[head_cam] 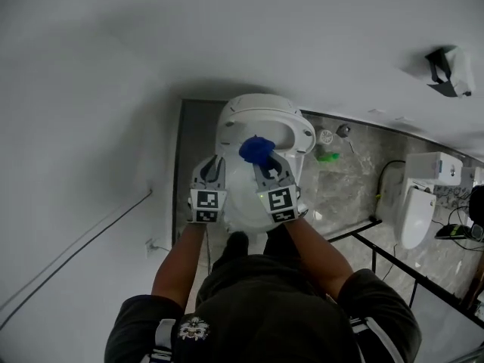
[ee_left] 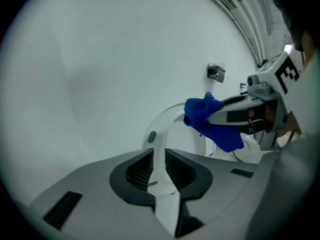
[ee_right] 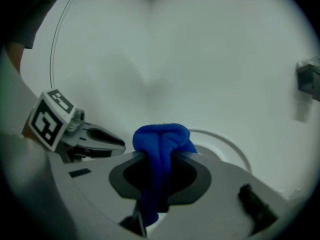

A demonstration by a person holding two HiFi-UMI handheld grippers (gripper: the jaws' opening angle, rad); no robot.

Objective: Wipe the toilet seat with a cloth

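- Left gripper (ee_left: 159, 159) has its jaws clamped on the thin white toilet seat (ee_left: 162, 126), whose rim arches away toward 12 o'clock.
- Right gripper (ee_right: 159, 159), just beside it at 3 o'clock, pinches the blue cloth (ee_right: 162, 139), which bunches above its jaws.
- Toilet (head_cam: 261, 112) stands beyond both, against the wall (head_cam: 113, 66).

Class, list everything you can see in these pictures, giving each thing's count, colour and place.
near toilet: 1, white, against the wall, below the grippers
far toilet: 1, white, far right
toilet seat: 1, white, between the left gripper's jaws
cloth: 1, blue, over the near toilet's bowl
green object: 1, floor right of the near toilet
floor: grey stone
left gripper: 1, grey, clamped on the toilet seat
right gripper: 1, grey, clamped on the cloth
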